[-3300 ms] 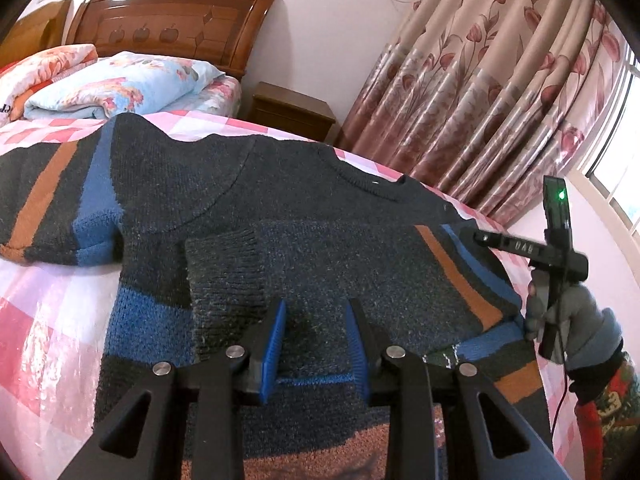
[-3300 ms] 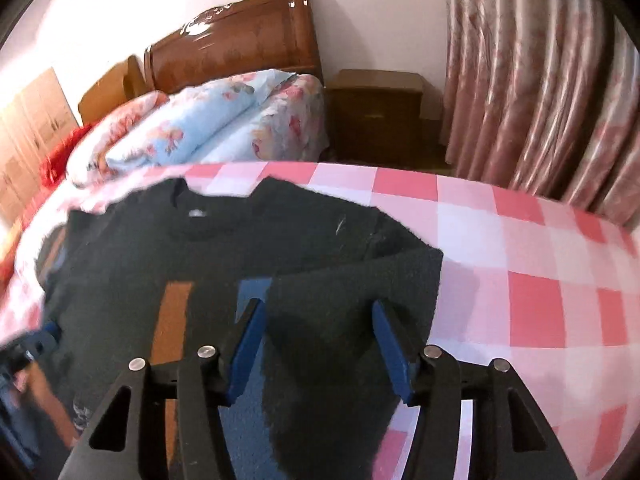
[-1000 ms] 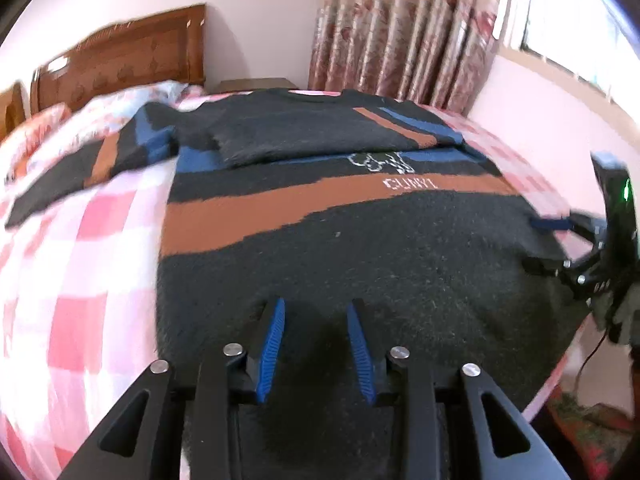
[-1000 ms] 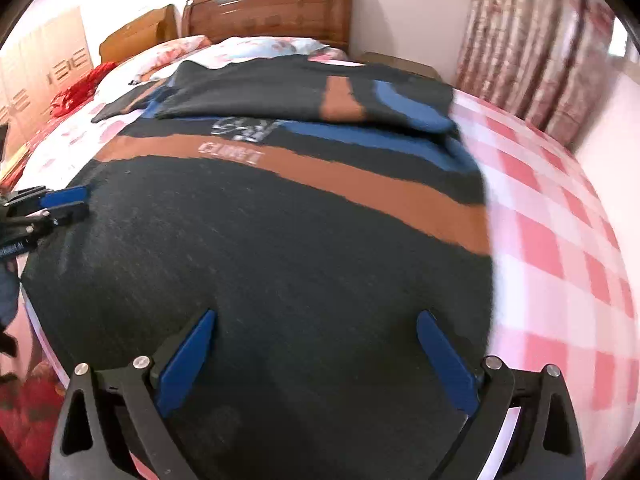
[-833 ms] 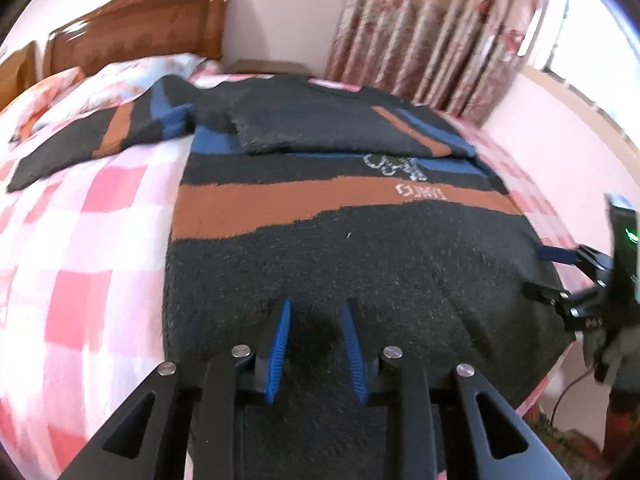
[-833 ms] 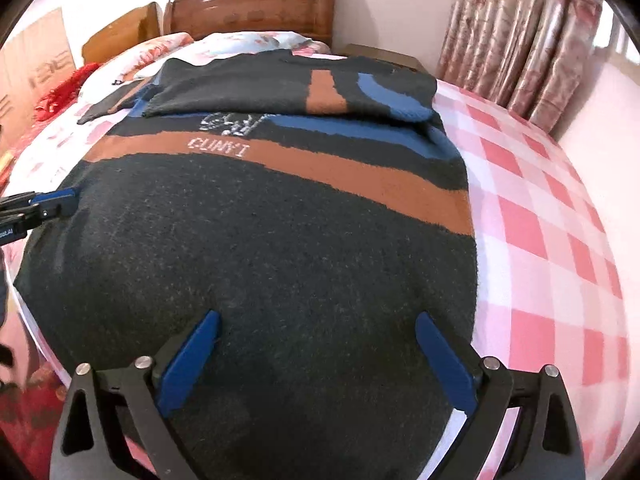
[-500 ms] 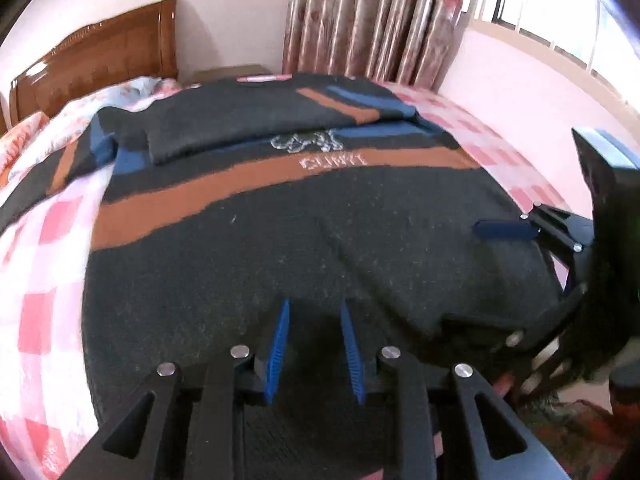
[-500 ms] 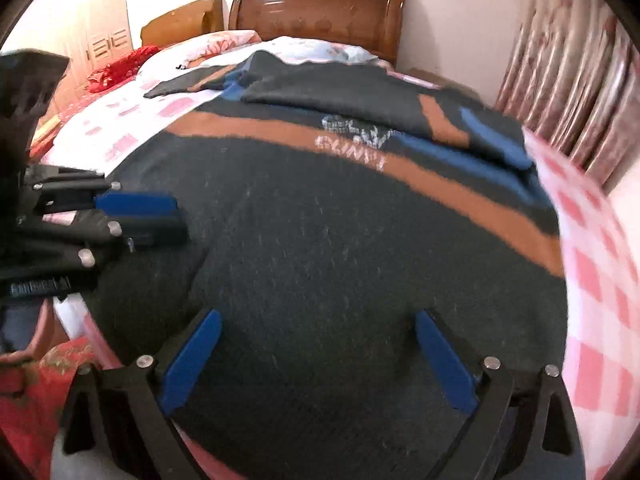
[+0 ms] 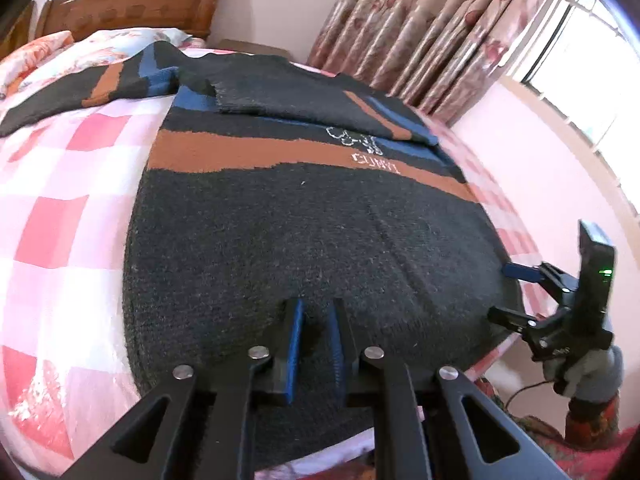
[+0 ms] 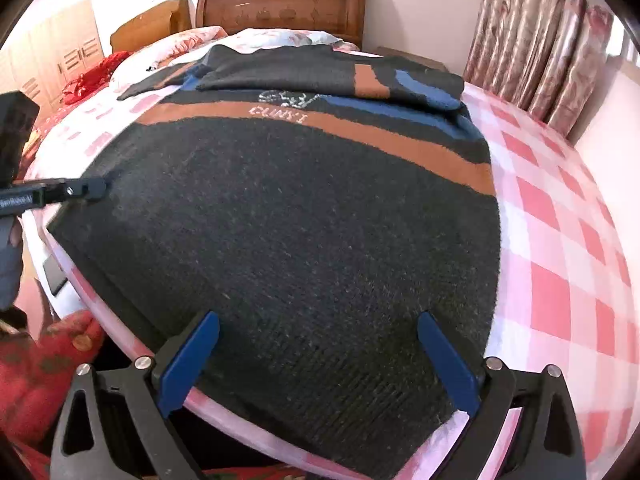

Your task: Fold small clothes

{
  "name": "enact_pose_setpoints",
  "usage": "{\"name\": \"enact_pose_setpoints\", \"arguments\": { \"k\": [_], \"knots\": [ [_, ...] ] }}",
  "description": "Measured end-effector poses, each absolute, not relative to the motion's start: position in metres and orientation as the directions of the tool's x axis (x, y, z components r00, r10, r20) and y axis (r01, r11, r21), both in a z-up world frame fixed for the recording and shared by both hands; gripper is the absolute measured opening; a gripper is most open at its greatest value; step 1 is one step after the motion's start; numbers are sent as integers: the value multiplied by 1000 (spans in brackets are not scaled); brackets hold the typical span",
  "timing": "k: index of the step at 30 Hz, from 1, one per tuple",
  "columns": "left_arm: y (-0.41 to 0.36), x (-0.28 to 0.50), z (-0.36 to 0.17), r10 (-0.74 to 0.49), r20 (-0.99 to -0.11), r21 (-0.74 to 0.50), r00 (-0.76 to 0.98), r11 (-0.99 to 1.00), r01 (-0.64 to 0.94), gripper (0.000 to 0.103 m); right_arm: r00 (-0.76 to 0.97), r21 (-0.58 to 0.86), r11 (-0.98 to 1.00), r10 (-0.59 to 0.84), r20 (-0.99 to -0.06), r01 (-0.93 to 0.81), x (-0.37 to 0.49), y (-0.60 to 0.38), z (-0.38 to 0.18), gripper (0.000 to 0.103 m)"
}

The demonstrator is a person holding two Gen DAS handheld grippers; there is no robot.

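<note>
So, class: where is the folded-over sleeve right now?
In both views the folded sleeve lies across the sweater's chest, just beyond the lettering, towards the headboard.

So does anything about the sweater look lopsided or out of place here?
Yes: the sweater is unevenly folded. One sleeve lies across the chest, while the other sleeve is stretched out sideways on the checked bedspread.

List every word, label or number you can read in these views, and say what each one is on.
"CUNYI", as best it reads: pale letters on the orange stripe of the sweater, under a small white stitched motif.
White print on the left gripper arm, right wrist view: too small and blurred to read.
White marks on the right gripper body, left wrist view: also unreadable.
No other text is visible.
</note>
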State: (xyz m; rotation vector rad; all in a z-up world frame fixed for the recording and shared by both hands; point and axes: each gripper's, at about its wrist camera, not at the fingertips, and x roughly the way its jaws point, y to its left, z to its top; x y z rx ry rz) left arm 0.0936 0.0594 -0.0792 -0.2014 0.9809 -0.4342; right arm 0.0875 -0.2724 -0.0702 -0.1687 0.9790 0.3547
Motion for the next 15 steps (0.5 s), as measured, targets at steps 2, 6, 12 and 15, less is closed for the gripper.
{"name": "enact_pose_setpoints", "arguments": {
  "k": [2,6,12,15],
  "knots": [
    [50,98,-74,-440,-758,-348,481,897,272,16,521,43,922,255,-815,-384,92,-264,-63,103],
    [23,123,-64,-411,-765,-304,496,909,285,20,534,21,906,268,-802,-423,114,-235,-61,103],
    [12,160,-76,-328,-785,-222,525,941,257,19,527,-21,918,209,-824,-396,144,-218,-75,103],
    [22,149,-79,-323,-787,-204,527,941,271,19,529,-13,928,201,-825,-373,135,-239,-77,103]
  ]
}}
